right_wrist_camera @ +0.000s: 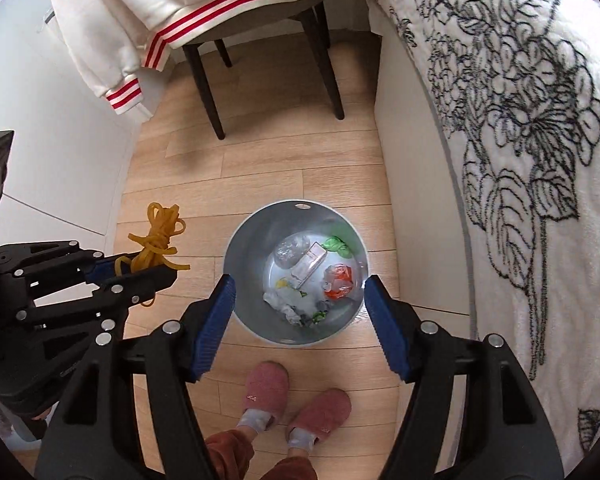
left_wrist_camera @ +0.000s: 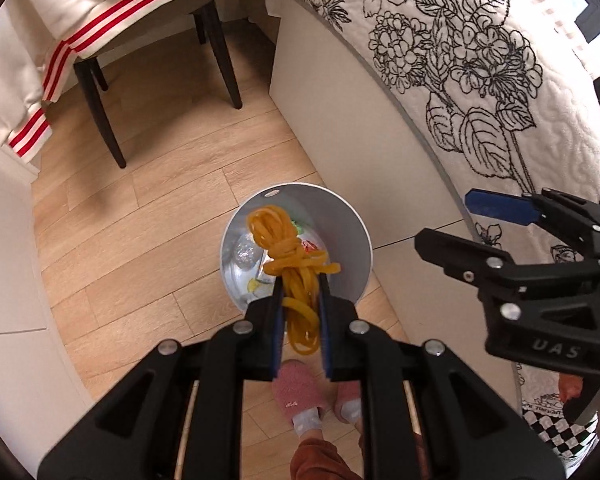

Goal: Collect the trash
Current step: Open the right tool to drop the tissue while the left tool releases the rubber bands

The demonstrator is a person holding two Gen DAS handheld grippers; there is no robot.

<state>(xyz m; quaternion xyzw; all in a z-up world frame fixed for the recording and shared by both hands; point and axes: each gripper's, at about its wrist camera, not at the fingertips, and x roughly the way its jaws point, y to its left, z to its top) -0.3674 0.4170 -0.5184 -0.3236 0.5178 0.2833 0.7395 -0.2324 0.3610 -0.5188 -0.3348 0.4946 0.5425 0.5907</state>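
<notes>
A grey round bin [right_wrist_camera: 242, 248] stands on the wooden floor, holding a crushed clear bottle [right_wrist_camera: 288, 250], a white box [right_wrist_camera: 310, 264], a red-and-white wrapper [right_wrist_camera: 338, 278] and other scraps. My left gripper [left_wrist_camera: 300, 280] is shut on a tangled bundle of yellow cord [left_wrist_camera: 284, 248], which hangs over the bin [left_wrist_camera: 352, 220]. From the right wrist view, that left gripper [right_wrist_camera: 140, 268] and its yellow cord [right_wrist_camera: 158, 236] sit left of the bin. My right gripper [right_wrist_camera: 300, 280] hangs open above the bin with nothing between its blue pads [right_wrist_camera: 216, 324]. The right gripper [left_wrist_camera: 444, 218] also shows at the right of the left wrist view.
A dark-legged chair [right_wrist_camera: 204, 92] draped with a white, red-striped garment [right_wrist_camera: 148, 20] stands beyond the bin. A bed with a floral quilt [right_wrist_camera: 520, 140] runs along the right. White cabinet fronts [right_wrist_camera: 68, 152] line the left. A person's pink slippers [right_wrist_camera: 266, 390] stand just before the bin.
</notes>
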